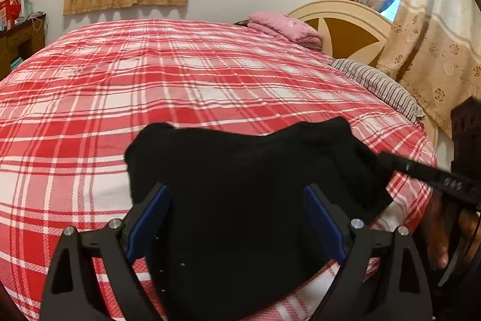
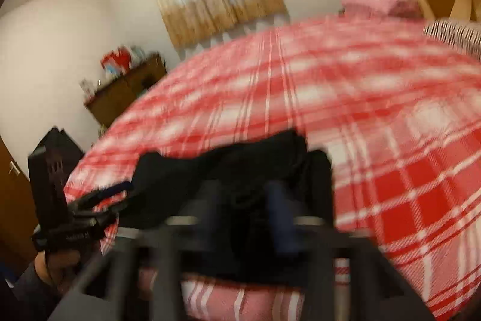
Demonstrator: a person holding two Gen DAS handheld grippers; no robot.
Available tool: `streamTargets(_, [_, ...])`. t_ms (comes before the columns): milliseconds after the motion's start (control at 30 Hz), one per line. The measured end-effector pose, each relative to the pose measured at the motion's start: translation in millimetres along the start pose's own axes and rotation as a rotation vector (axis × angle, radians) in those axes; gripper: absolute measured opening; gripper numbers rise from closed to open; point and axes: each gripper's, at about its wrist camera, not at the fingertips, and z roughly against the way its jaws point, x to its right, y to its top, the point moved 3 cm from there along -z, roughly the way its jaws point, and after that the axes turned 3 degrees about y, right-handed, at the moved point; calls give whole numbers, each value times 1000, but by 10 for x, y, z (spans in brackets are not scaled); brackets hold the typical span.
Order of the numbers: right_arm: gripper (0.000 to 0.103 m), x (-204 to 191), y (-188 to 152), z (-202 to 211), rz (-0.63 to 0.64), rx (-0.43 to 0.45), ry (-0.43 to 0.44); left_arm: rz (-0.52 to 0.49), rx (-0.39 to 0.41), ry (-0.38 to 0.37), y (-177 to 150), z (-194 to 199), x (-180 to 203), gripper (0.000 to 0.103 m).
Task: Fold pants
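The black pants (image 1: pixel 240 170) lie folded in a compact bundle on the red plaid bedspread (image 1: pixel 180 86), near the bed's near edge. My left gripper (image 1: pixel 237 212) is open, its blue-padded fingers (image 1: pixel 147 221) wide apart on either side of the bundle's near part, holding nothing. My right gripper (image 1: pixel 399 164) shows at the right of the left wrist view, its tip at the bundle's right edge. The right wrist view is motion-blurred: the pants (image 2: pixel 228 170) lie just ahead of my right gripper (image 2: pixel 243 200), whose fingers (image 2: pixel 282 218) stand a short gap apart over dark cloth. My left gripper (image 2: pixel 99 197) shows at the left there.
A folded pink blanket (image 1: pixel 285 29) and a striped pillow (image 1: pixel 378 86) lie at the head of the bed by the cream headboard (image 1: pixel 345 20). A wooden cabinet (image 1: pixel 21 41) stands at the far left. Curtains (image 1: pixel 430 50) hang at the right.
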Motion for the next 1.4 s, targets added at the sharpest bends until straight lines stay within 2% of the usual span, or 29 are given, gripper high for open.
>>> streamTargets(100, [7,162,-94,35,-9,-24,-59,12,6,24,-42,-20,-79,101])
streamTargets(167, [7,341,-188,47,-46,-53,-87,27,-4,42,-81,-75,-146,101])
streamTargets(267, [7,555,-278,-15,-104,-86,-69,54,-47,44,-162,-198,-214,101])
streamTargets(333, [7,544,-253,5,-101,-85,-73,80,-54,19,-189,-206,-223,101])
streamTargets(533, [7,483,-289,48,-47,-99,-101,65,-38,26,-161,-146,-212,101])
streamTargets(633, [10,385,-136,136,-20,-45,-135,61,-52,21,-178,-174,-199,101])
streamTargets(667, [11,331,-70,176,3,-5,-152,56,-51,24,-178,-180,-192,102])
streamTargets(733, [31,197,80,262,43,83,-145,55,-53,24,-176,-189,-184,102])
streamTargets(767, [54,130,151,274,53,112,-118,57,-54,23,-177,-194,-190,102])
streamTargets(800, [64,58,216,263,61,130,-87,59,-55,24,-181,-195,-195,102])
streamTargets(933, [64,-248,408,14,113,112,37,60,-64,24,-188,-200,-200,102])
streamTargets(1000, [64,-308,478,-193,115,64,101,53,-67,25,-191,-200,-191,102])
streamTargets(1067, [64,-245,507,-391,77,12,90,51,-69,23,-192,-199,-196,102])
streamTargets(1200, [64,244,445,-818,-95,-138,28,56,-74,12,-207,-212,-211,102])
streamTargets(1300, [63,312,408,-764,-99,-117,77,63,-92,-2,-229,-243,-212,102])
streamTargets(1400, [64,229,403,-551,-49,-81,14,59,-92,-1,-232,-239,-210,103])
